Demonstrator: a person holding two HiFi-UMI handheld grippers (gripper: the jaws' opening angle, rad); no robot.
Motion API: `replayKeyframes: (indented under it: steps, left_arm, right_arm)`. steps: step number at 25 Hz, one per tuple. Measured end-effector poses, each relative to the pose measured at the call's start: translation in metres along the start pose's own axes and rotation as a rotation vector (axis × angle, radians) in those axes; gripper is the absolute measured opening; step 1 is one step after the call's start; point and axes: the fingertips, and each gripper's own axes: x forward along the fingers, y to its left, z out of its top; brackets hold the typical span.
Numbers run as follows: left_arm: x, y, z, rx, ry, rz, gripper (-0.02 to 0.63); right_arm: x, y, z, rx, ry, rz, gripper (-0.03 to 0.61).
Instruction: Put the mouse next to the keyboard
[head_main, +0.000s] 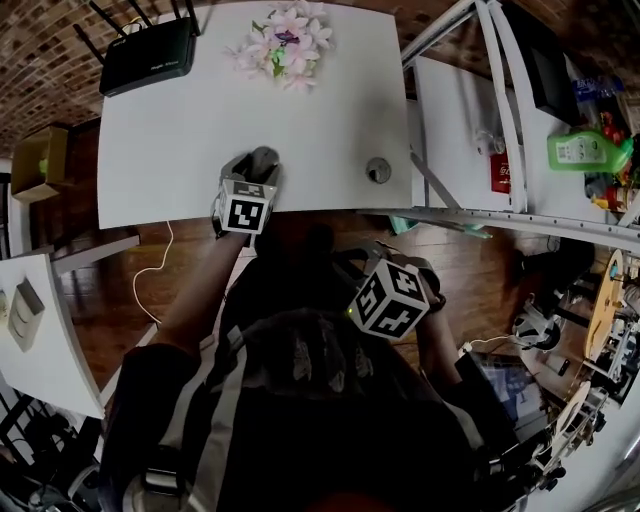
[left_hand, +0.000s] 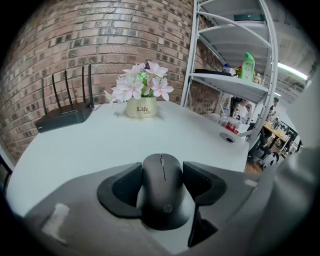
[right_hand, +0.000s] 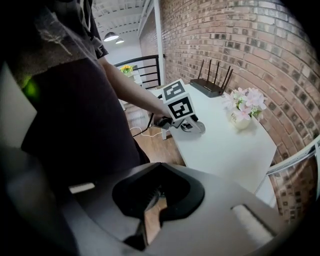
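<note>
The left gripper (left_hand: 162, 180) clamps the black mouse (left_hand: 162, 197) by its sides with its 2 jaws, at the near edge of the white table (head_main: 330, 120) and well apart from the router (head_main: 148, 55) and flowers (head_main: 287, 45). The right gripper (right_hand: 157, 192) hangs off the table by the person's body, jaws together and empty.

Left gripper (left_hand: 161, 187) jaws clamped on a black mouse (left_hand: 162, 192), one pad each side, over the white table (left_hand: 100, 145). Behind: flower pot (left_hand: 142, 106) near the brick wall (left_hand: 100, 35), black router (left_hand: 65, 116) to its left, white shelf (left_hand: 230, 80) with a green bottle (left_hand: 248, 65) on the right.
</note>
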Motion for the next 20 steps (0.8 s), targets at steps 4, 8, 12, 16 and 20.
replayKeyframes:
  steps: [4, 8, 12, 16, 20]
  left_arm:
    - [-0.006, 0.008, -0.006, -0.009, 0.021, 0.002, 0.264]
    - [-0.015, 0.014, -0.004, -0.012, 0.012, 0.026, 0.264]
    - [-0.019, 0.020, -0.008, -0.029, 0.015, 0.054, 0.265]
    - [-0.021, 0.025, -0.014, -0.045, 0.038, 0.095, 0.265]
    - [-0.026, 0.032, -0.018, -0.045, 0.057, 0.128, 0.264]
  right_arm:
    - [0.004, 0.012, 0.003, 0.029, -0.010, 0.007, 0.006]
    - [0.002, 0.017, -0.001, 0.045, -0.022, 0.005, 0.006]
    - [0.001, 0.017, -0.008, 0.032, -0.041, 0.009, 0.006]
    - [-0.003, 0.014, -0.016, 0.012, -0.071, 0.013, 0.006]
    - [-0.009, 0.010, -0.024, 0.011, -0.118, 0.000, 0.006]
